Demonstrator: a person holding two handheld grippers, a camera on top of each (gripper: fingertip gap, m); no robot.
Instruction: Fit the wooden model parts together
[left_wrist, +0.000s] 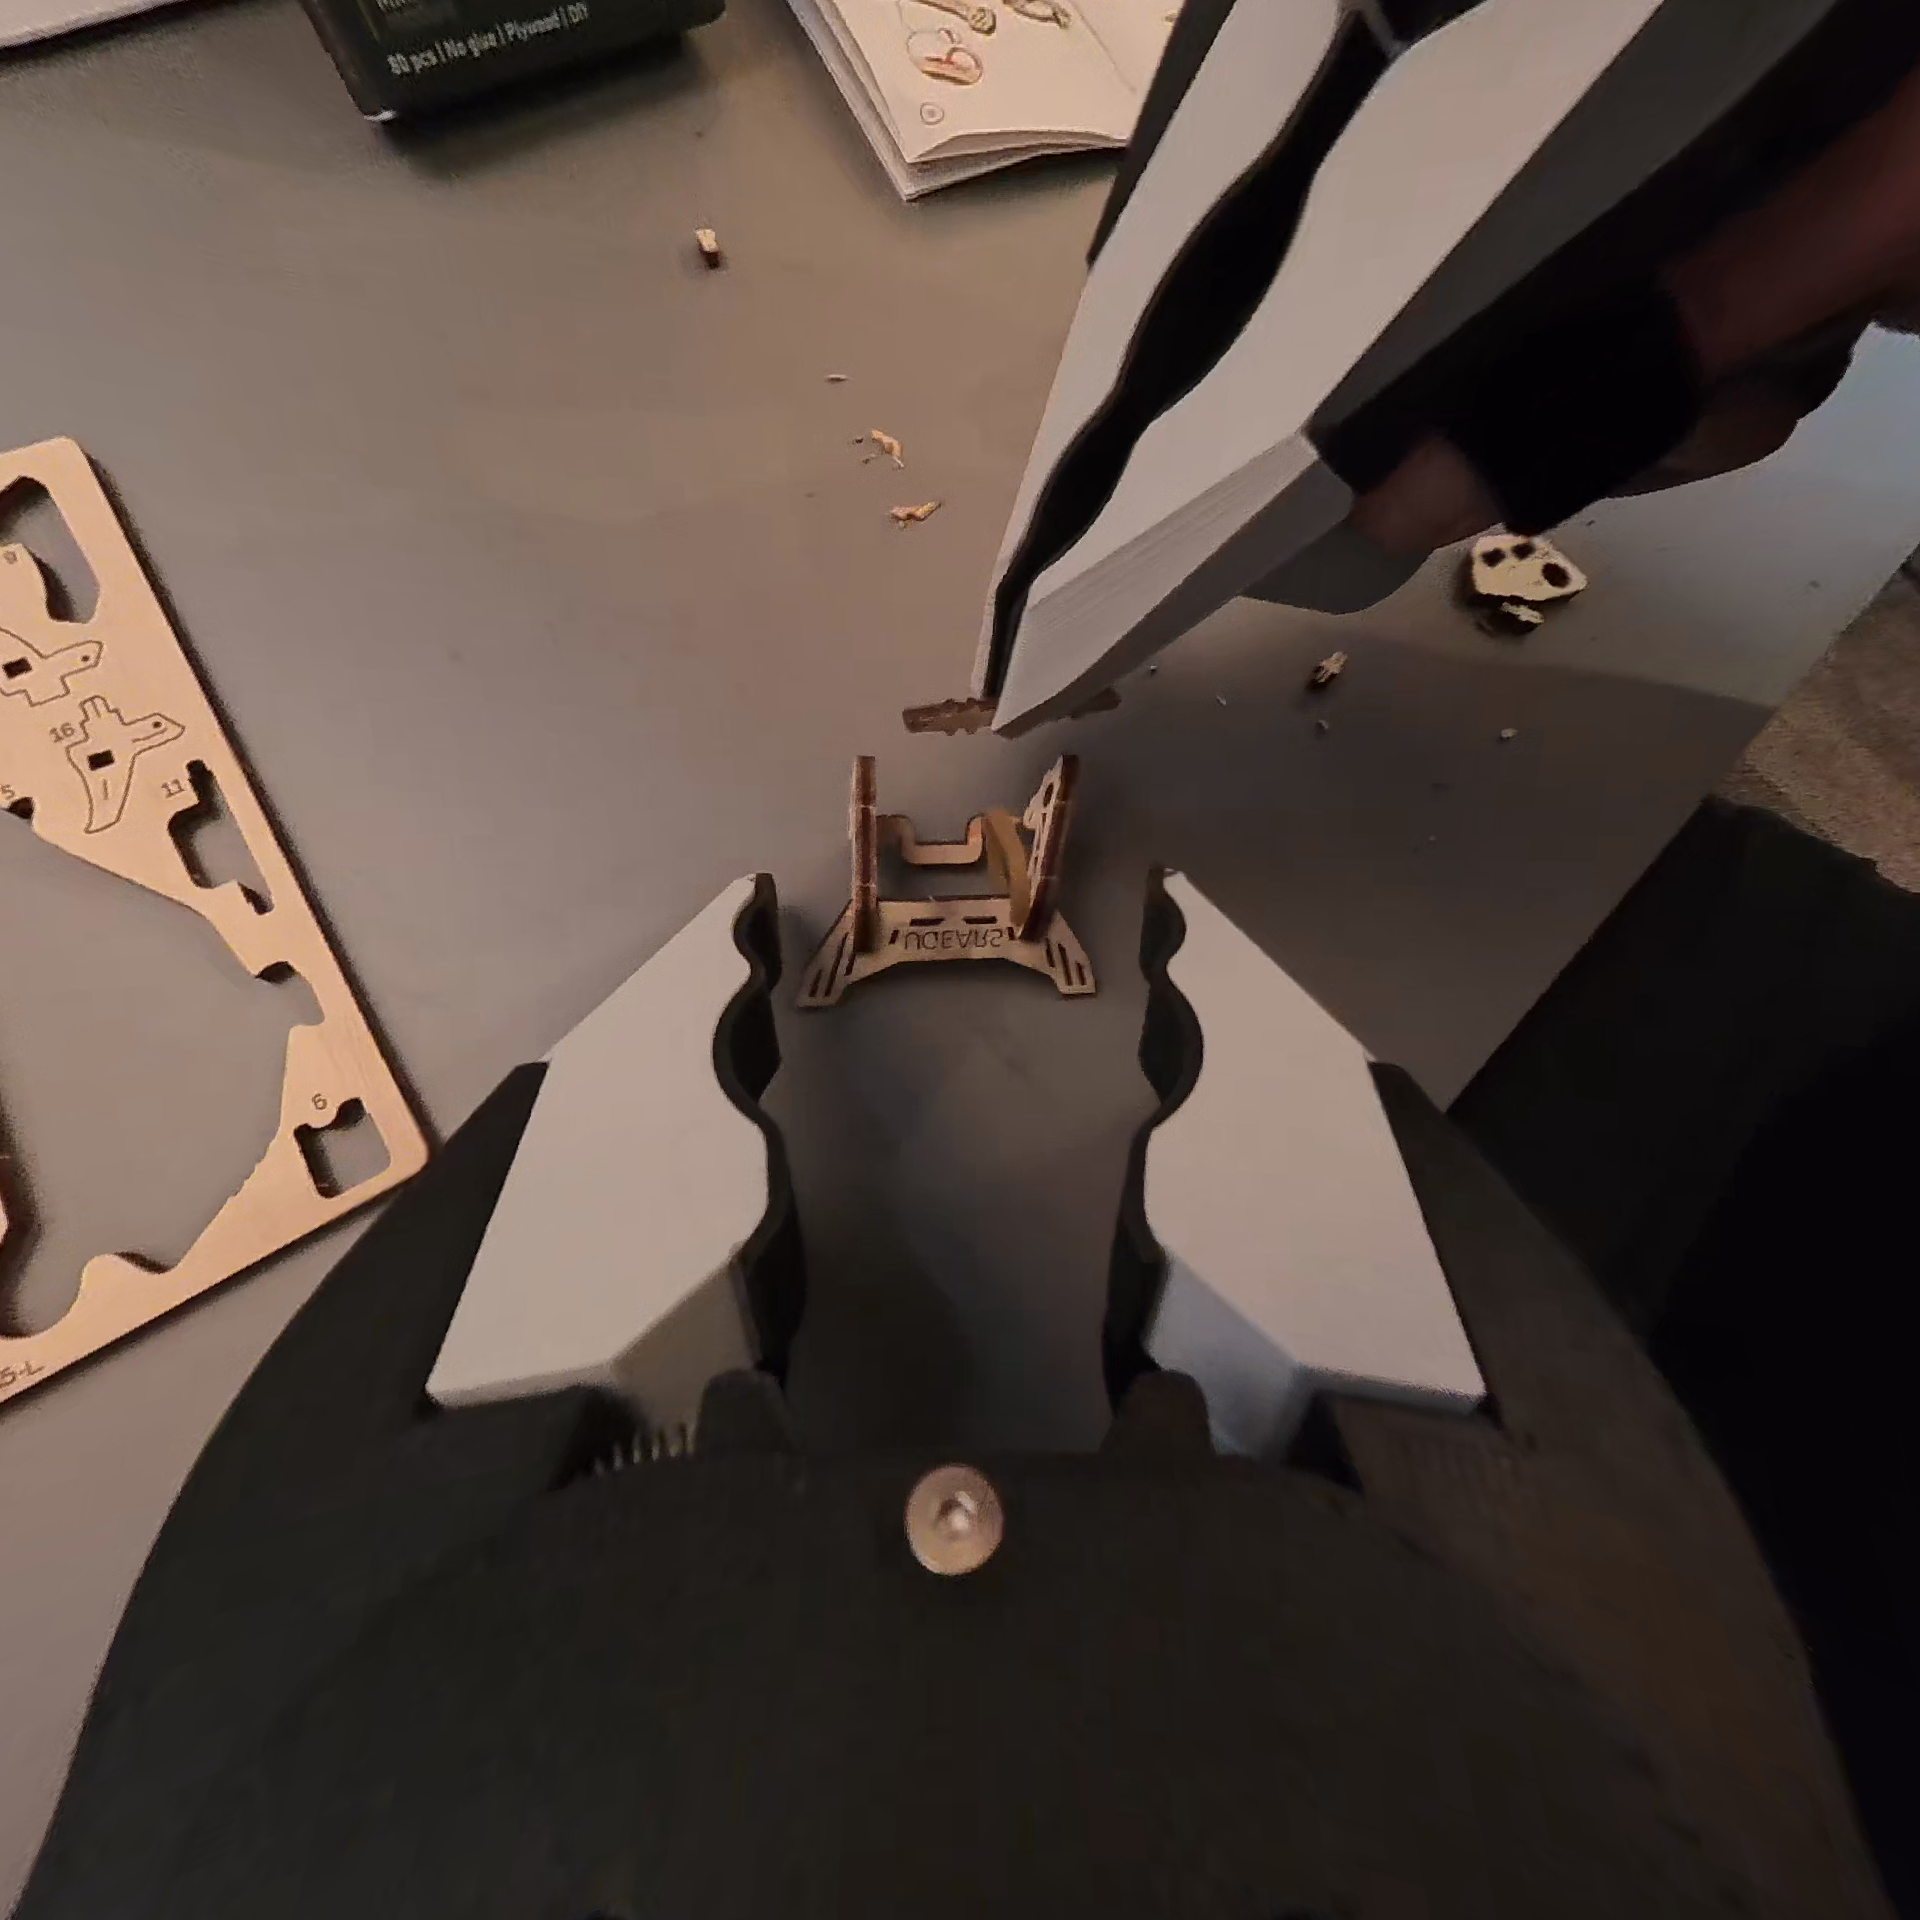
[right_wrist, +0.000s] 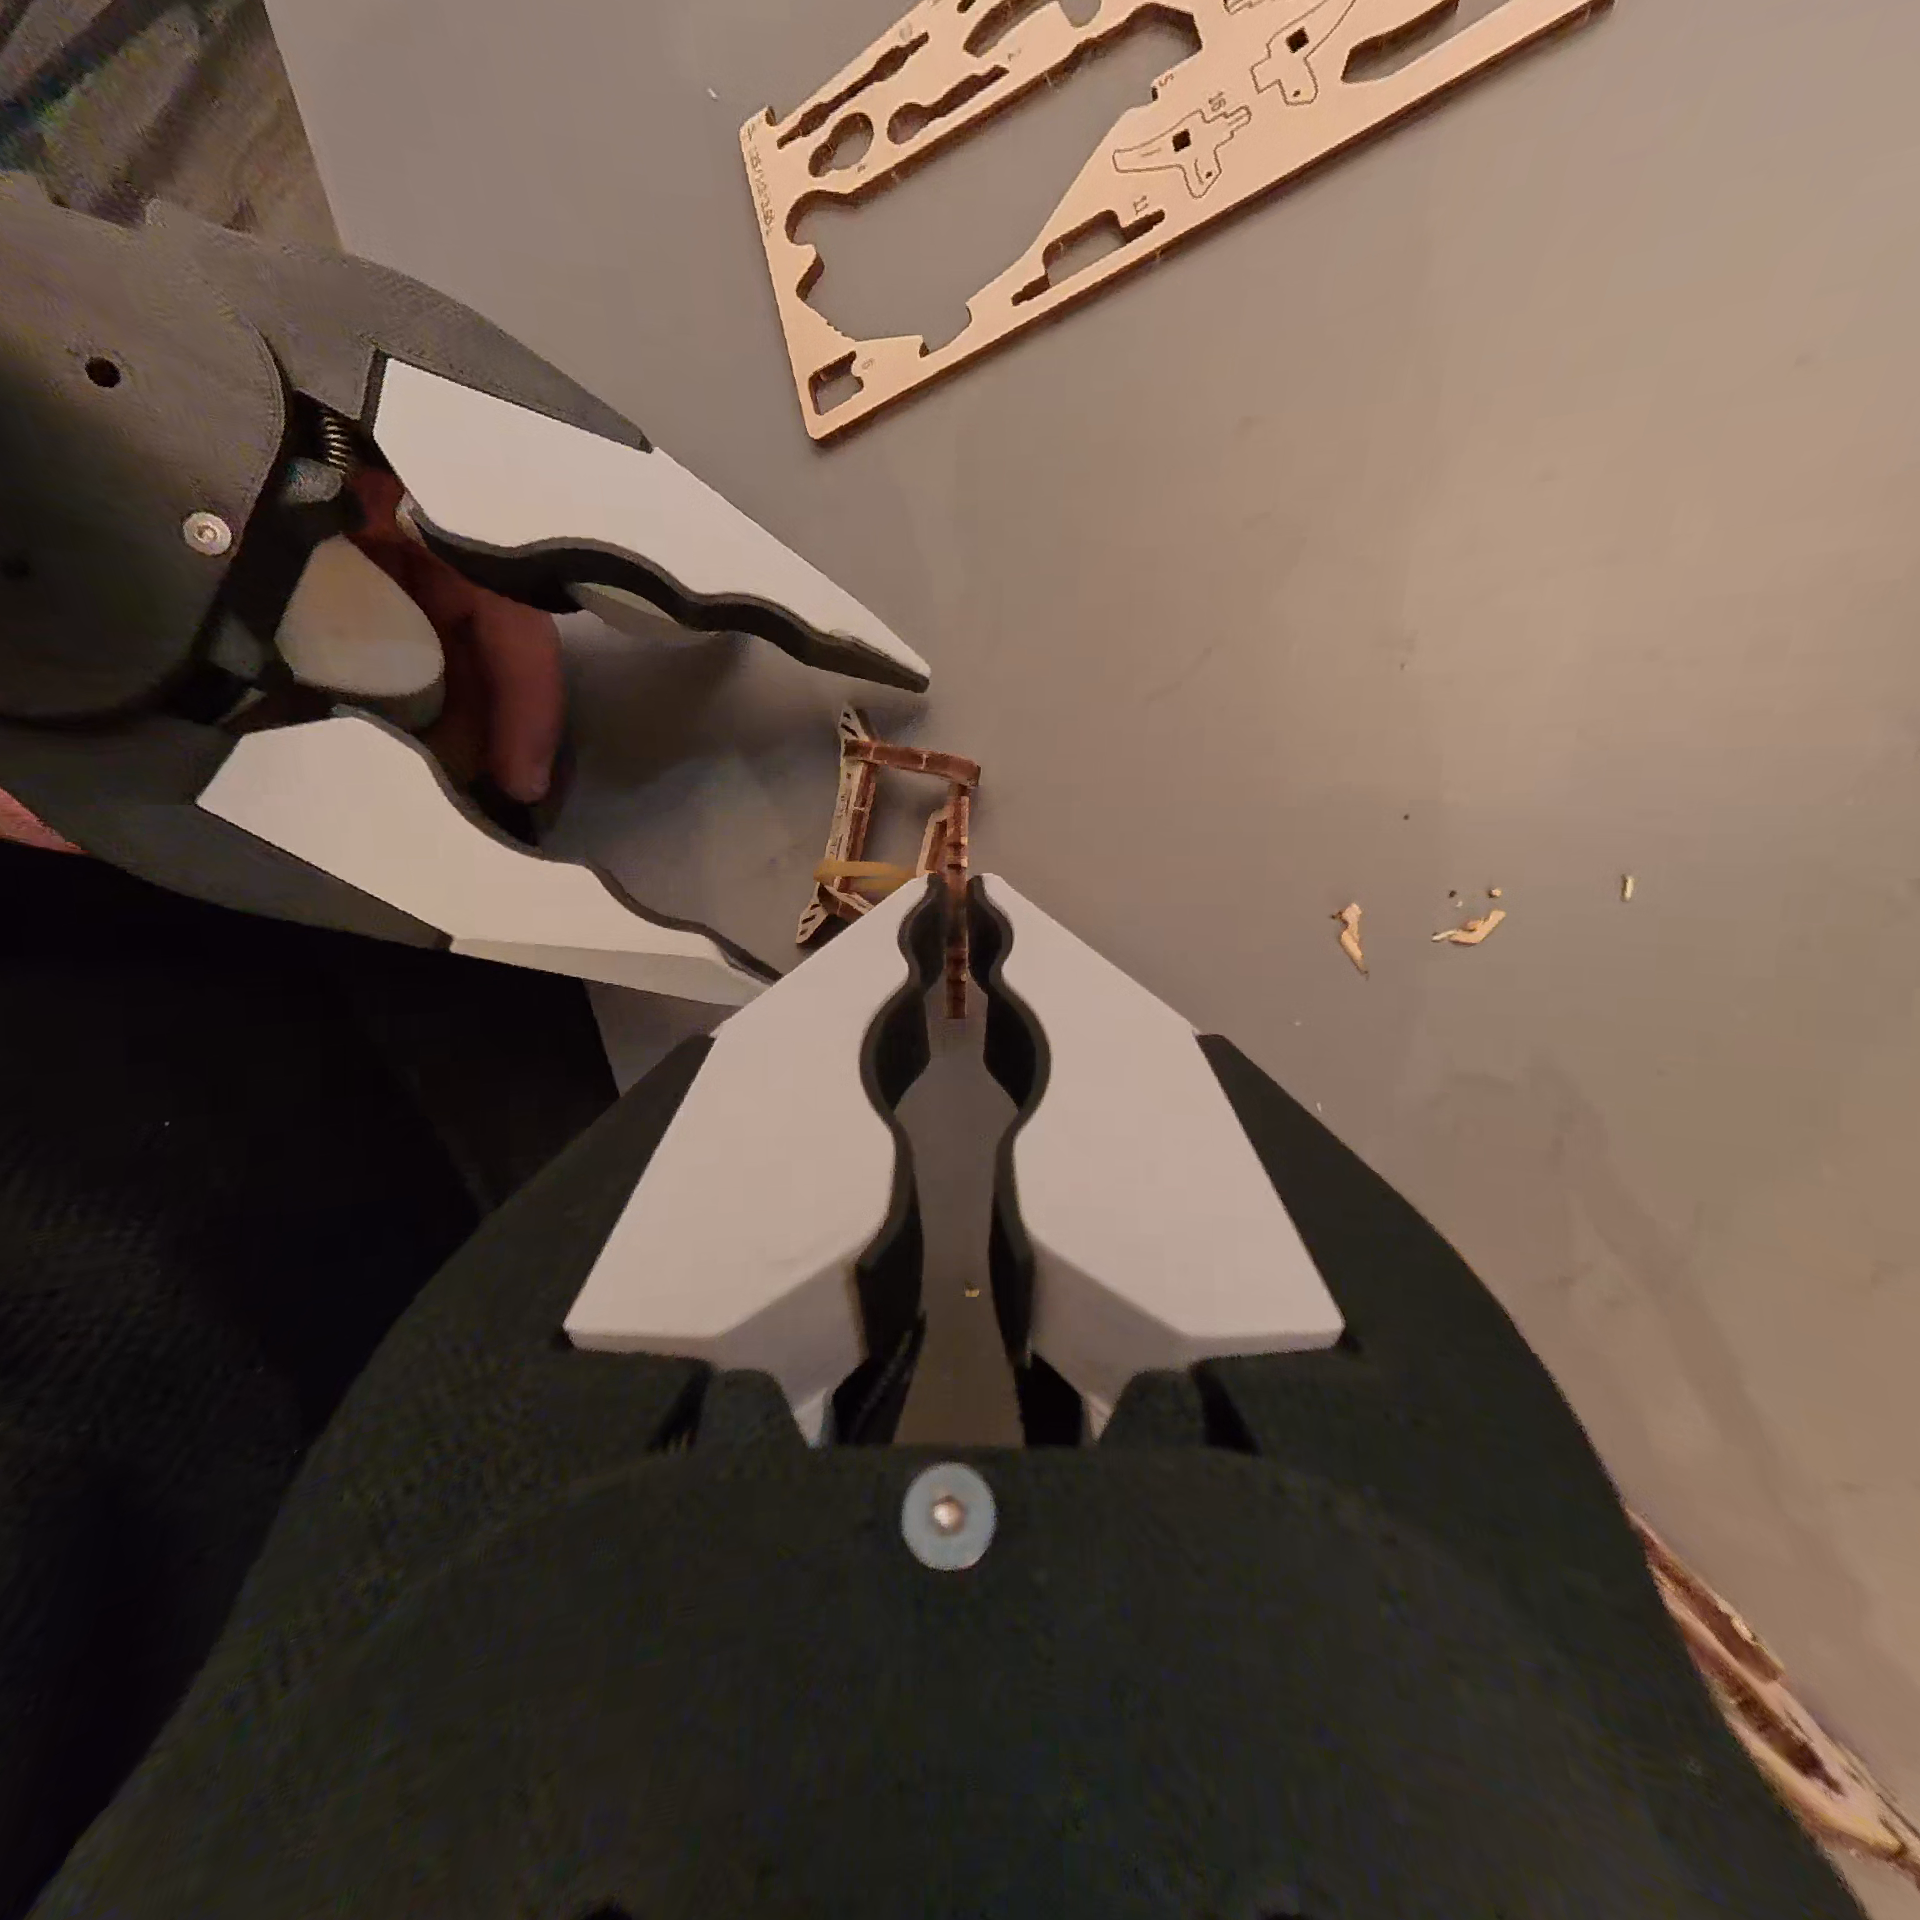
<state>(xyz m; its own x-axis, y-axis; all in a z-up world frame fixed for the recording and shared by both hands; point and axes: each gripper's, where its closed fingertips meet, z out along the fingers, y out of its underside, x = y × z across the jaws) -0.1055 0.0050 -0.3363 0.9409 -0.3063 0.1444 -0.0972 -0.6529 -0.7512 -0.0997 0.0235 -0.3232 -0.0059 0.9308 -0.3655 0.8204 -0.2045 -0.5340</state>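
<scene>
Standing on the grey table (left_wrist: 468, 623), the part-built model (left_wrist: 951, 894) sits just ahead of the left gripper (left_wrist: 958, 883), whose jaws are spread wide and grasp nothing. The right gripper (right_wrist: 951, 883) is clenched on a thin wooden piece (right_wrist: 954, 956), held edge-on just above the model's far side. A punched-out sheet (left_wrist: 156, 935) lies well to the left; splinters (left_wrist: 894, 478) are scattered beyond the model.
</scene>
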